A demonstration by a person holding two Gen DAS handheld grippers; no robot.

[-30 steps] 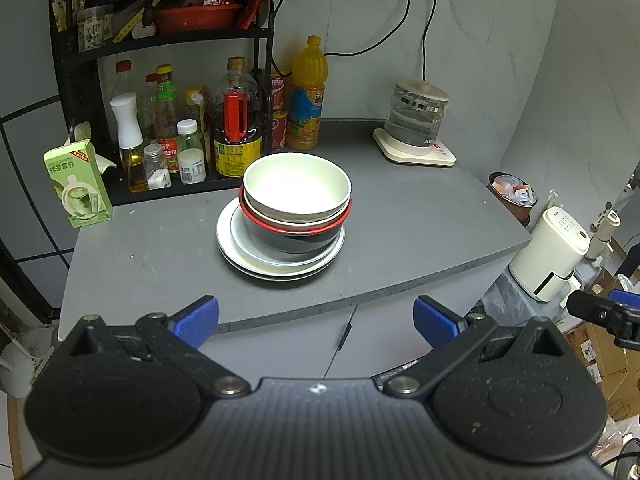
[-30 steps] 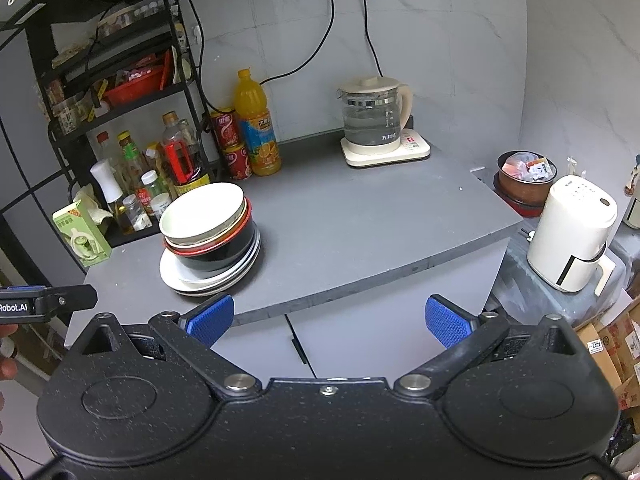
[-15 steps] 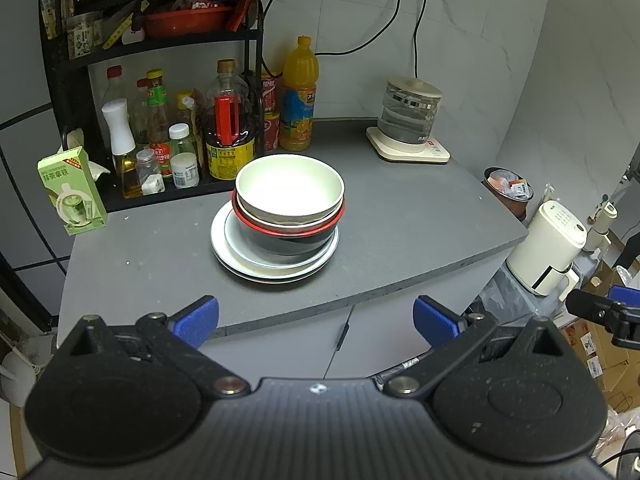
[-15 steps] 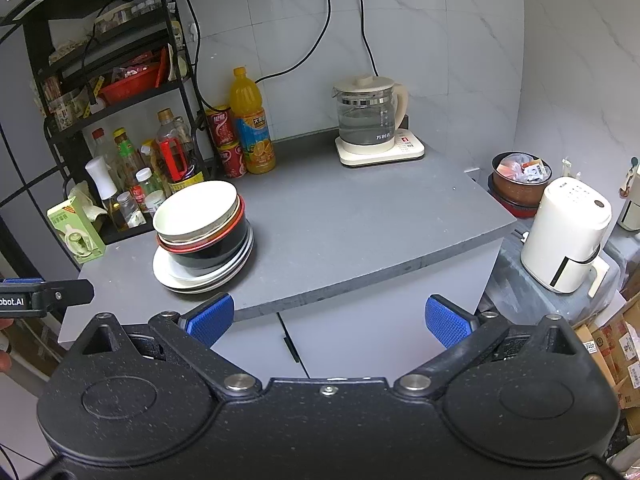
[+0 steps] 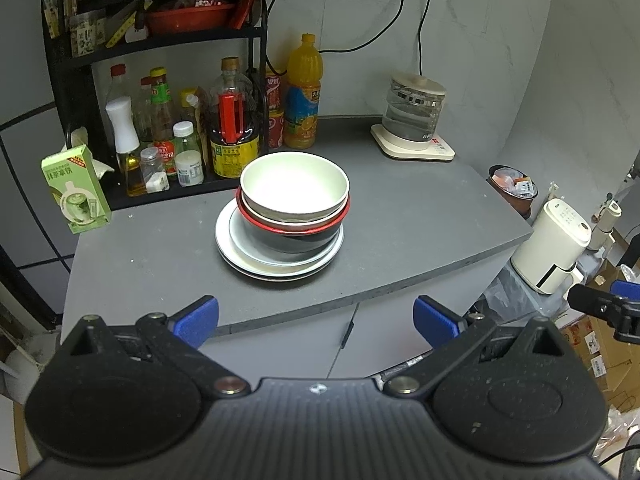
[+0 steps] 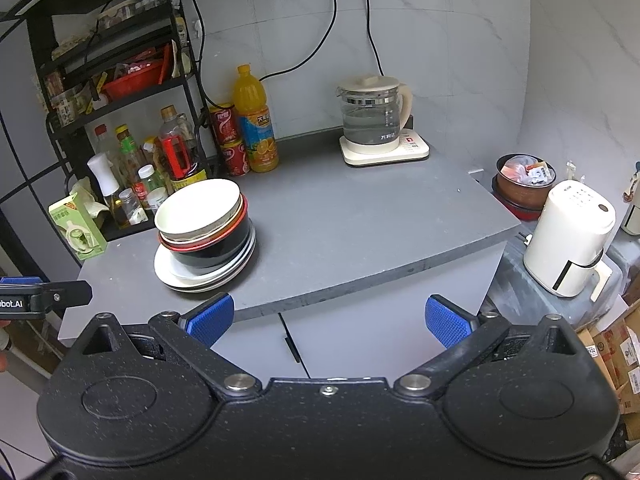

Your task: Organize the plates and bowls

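Observation:
A stack stands on the grey counter (image 5: 400,232): white plates (image 5: 236,256) at the bottom, a black bowl with a red rim (image 5: 296,240) on them, and a cream bowl (image 5: 294,188) on top. The same stack shows in the right wrist view, with the cream bowl (image 6: 196,208) and the plates (image 6: 192,276). My left gripper (image 5: 316,318) is open and empty, in front of the counter edge, short of the stack. My right gripper (image 6: 328,318) is open and empty, in front of the counter edge, to the right of the stack.
A black rack (image 5: 160,44) with bottles, a green carton (image 5: 76,196), an orange juice bottle (image 5: 304,96) and a glass kettle (image 5: 414,116) line the back. A white appliance (image 6: 568,236) and a bin (image 6: 524,184) stand right of the counter.
Both grippers have drawn back and shifted slightly, so the stack sits a little farther off in both views. Nothing on the counter has moved.

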